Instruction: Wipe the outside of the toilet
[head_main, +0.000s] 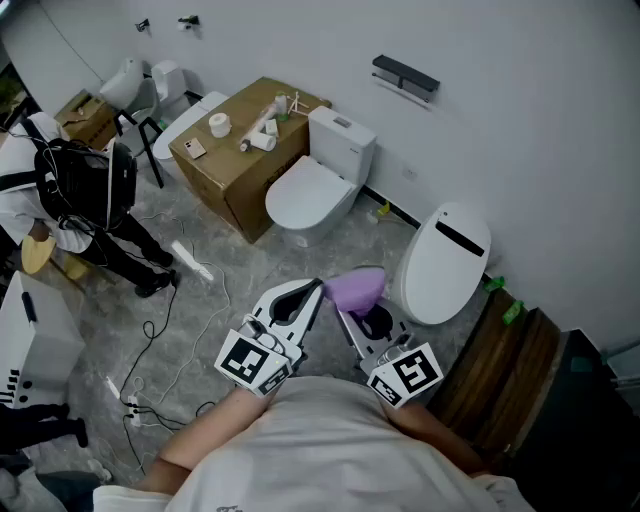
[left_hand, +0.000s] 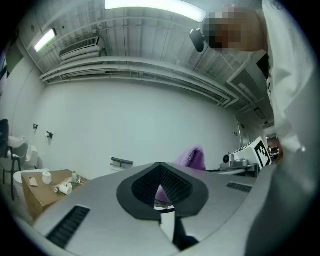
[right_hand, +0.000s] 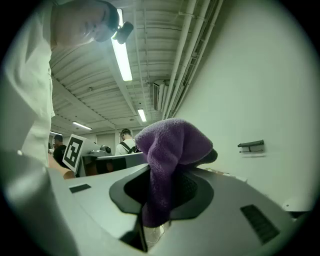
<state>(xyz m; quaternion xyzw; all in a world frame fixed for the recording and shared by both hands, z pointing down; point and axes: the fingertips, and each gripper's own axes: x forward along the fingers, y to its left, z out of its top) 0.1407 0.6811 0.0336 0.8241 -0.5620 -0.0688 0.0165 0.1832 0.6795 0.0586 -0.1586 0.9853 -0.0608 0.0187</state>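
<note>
A white toilet (head_main: 318, 186) with its lid down stands against the far wall, right of a cardboard box. My right gripper (head_main: 357, 297) is shut on a purple cloth (head_main: 356, 287), which bulges out above its jaws (right_hand: 172, 145). My left gripper (head_main: 312, 292) is shut with nothing between its jaws, just left of the cloth (left_hand: 191, 158). Both grippers are held close to my chest, well short of the toilet and tilted upward.
A cardboard box (head_main: 241, 156) carries a tape roll and small items. A loose white toilet seat lid (head_main: 442, 264) leans at the right by a wooden panel (head_main: 497, 363). A person (head_main: 72, 195) stands at the left. Cables (head_main: 150, 340) trail over the grey floor.
</note>
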